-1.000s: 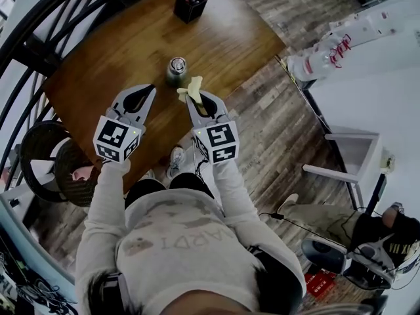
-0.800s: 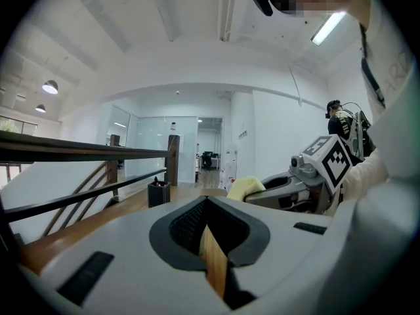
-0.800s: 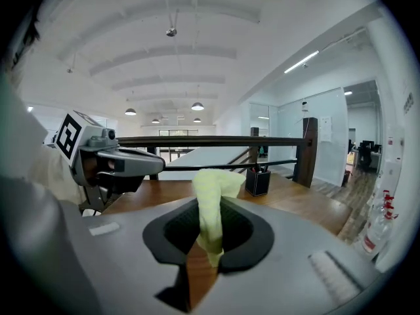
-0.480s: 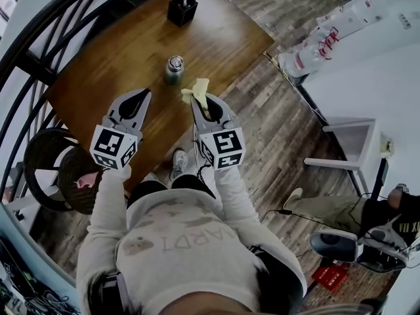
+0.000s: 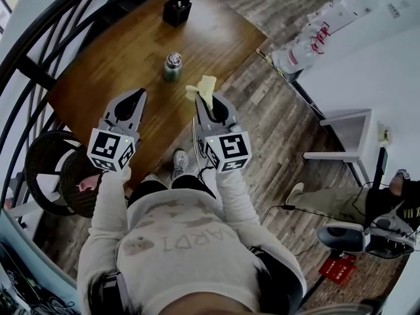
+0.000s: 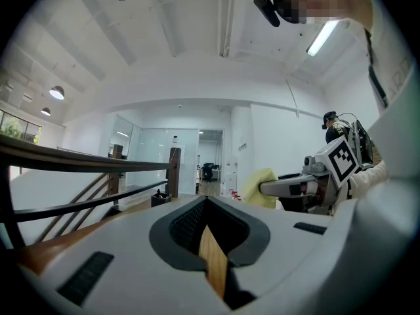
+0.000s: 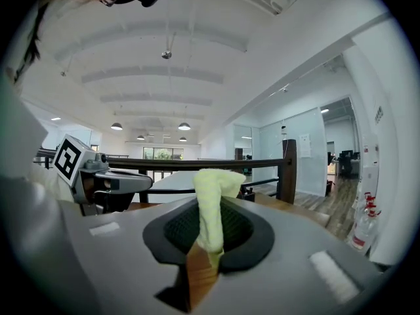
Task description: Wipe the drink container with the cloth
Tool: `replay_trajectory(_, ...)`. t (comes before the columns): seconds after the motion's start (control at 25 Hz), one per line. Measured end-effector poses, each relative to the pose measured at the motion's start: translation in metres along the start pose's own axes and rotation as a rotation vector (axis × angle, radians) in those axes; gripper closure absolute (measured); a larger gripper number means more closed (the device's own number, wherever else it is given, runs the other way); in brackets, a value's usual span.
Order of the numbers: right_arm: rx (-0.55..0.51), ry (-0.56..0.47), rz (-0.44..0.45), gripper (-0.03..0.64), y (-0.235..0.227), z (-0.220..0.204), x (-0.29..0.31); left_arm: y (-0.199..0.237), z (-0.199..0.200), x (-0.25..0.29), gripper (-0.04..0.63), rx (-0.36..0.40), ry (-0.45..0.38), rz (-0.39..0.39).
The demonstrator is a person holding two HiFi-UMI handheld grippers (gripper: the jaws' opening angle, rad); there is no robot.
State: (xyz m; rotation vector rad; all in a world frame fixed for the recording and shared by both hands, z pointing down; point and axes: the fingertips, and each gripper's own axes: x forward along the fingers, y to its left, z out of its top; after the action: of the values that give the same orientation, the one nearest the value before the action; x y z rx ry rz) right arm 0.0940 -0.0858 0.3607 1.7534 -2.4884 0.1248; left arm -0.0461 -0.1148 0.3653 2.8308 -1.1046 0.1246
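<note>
A: Where is the drink container standing?
B: Upright on the wooden counter, ahead of both grippers and apart from them, with counter wood lying between.
A: And the grippers?
B: The right gripper is pinching the yellow cloth, its jaws closed on it. The left gripper is hovering alongside, jaws pressed together and holding nothing.
A: Anything else around?
B: A black box is sitting near the far edge, and a dark railing is curving along the left.
</note>
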Motion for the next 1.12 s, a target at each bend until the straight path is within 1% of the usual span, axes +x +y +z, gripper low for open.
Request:
replay_trajectory(0.24, 0.005, -0.037, -0.043, 0.555, 0.007, 0.01, -0.017, -0.003, 0.01, -0.016, 0.591, 0.0, -0.03, -0.011)
replay_trajectory(0.64, 0.0, -0.095, -0.098, 0.557, 0.022, 0.022, -0.045, -0.011, 0.015, -0.039, 0.591, -0.003, -0.06, -0.039)
replay_trajectory(1.12, 0.006, -0.128, -0.148, 0.557, 0.031, 0.03, -0.068, -0.023, 0.024, -0.053, 0.591, 0.011, -0.076, -0.079)
